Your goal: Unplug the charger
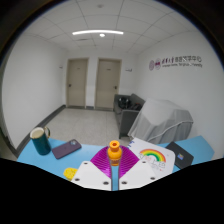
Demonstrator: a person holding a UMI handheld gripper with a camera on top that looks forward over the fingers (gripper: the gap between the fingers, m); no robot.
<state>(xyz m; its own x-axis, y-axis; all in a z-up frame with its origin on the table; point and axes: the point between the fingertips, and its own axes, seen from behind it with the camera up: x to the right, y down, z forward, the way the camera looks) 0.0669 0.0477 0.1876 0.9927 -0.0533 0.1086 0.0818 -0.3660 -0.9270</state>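
My gripper [113,162] is raised over a light blue table [90,152]. Its two white fingers with purple ribbed pads [97,170] have closed to a narrow gap. They press from both sides on a small orange and yellow charger plug [114,150], which sticks up from between the fingertips. No socket or cable is visible around the plug.
A teal mug [39,141] and a purple phone [66,149] lie on the table to the left. A rainbow card [151,156] and a dark phone [184,155] lie to the right. A white-covered bulky thing [165,125] stands beyond, with doors [93,84] at the room's far end.
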